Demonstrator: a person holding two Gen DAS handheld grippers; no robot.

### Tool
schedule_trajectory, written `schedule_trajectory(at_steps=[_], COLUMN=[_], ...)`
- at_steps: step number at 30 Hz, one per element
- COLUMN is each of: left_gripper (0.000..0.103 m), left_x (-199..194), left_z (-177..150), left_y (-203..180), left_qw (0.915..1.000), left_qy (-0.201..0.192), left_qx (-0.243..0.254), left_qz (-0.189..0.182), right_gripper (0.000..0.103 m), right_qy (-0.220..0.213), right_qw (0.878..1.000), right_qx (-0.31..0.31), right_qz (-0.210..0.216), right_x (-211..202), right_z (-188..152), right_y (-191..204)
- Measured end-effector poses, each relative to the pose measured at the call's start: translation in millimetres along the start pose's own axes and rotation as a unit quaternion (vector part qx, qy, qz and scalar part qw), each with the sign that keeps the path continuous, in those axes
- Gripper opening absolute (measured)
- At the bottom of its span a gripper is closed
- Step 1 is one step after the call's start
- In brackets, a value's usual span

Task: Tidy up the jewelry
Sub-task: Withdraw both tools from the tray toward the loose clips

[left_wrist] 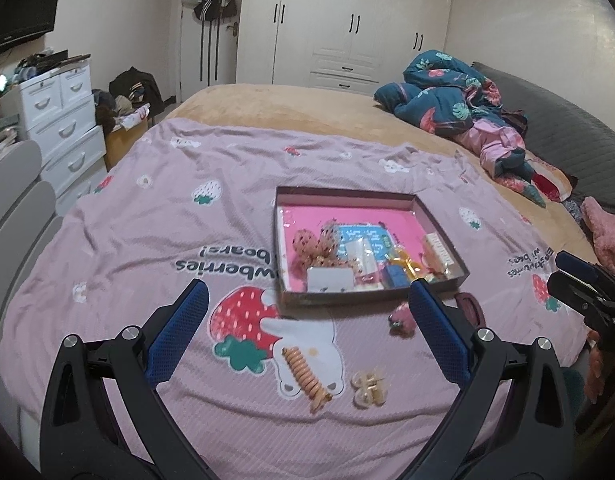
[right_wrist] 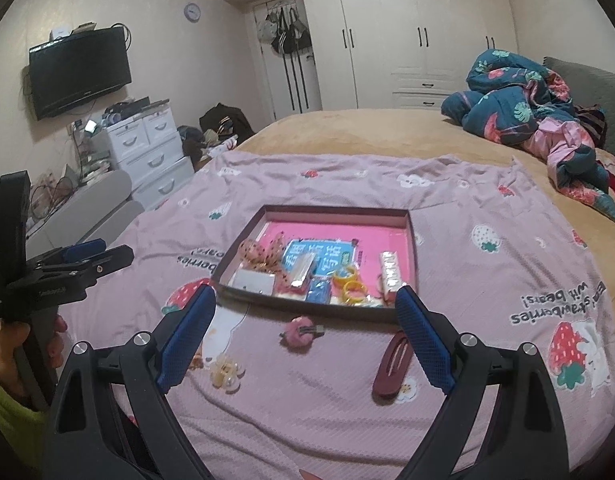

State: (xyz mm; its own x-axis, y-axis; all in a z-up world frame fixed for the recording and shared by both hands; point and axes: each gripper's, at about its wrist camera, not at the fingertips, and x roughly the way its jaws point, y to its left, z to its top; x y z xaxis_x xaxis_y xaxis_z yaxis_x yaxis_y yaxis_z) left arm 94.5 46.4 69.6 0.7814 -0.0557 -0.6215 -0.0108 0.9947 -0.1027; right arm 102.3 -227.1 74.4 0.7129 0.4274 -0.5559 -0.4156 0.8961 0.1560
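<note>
Jewelry pieces lie loose on the pink strawberry-print sheet (left_wrist: 147, 216), in front of the shallow box (left_wrist: 443, 224) that holds more trinkets. Seen from the left wrist, a coiled beige hair tie (left_wrist: 305, 376) and a cream bow clip (left_wrist: 369, 388) sit between and below the tips of the left gripper (left_wrist: 309, 296), untouched. The coil's long axis runs from upper left to lower right. From the right wrist, a pink flower clip (right_wrist: 301, 330) lies between the right gripper's (right_wrist: 305, 304) fingers, just in front of the box. A maroon snap clip (right_wrist: 393, 362) rests just inside the right finger, its long axis running toward the box and tilting slightly right. Both grippers stand wide apart and hold nothing.
</note>
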Motion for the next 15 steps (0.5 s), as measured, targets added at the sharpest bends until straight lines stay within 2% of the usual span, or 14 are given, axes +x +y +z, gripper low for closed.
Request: schedule_trajectory(at_steps=[15], left_gripper=[0.093], left_x=[15], left_z=[-32], left_y=[24], left_qw=[0.9987], left_qy=[0.043], left_qx=[-0.018], left_qz=[0.023], right_gripper=[0.09], right_qy=[0.049], right_qw=[0.998], right_qx=[-0.026], right_qz=[0.028], right_x=[34], right_z=[-26], right_y=[31])
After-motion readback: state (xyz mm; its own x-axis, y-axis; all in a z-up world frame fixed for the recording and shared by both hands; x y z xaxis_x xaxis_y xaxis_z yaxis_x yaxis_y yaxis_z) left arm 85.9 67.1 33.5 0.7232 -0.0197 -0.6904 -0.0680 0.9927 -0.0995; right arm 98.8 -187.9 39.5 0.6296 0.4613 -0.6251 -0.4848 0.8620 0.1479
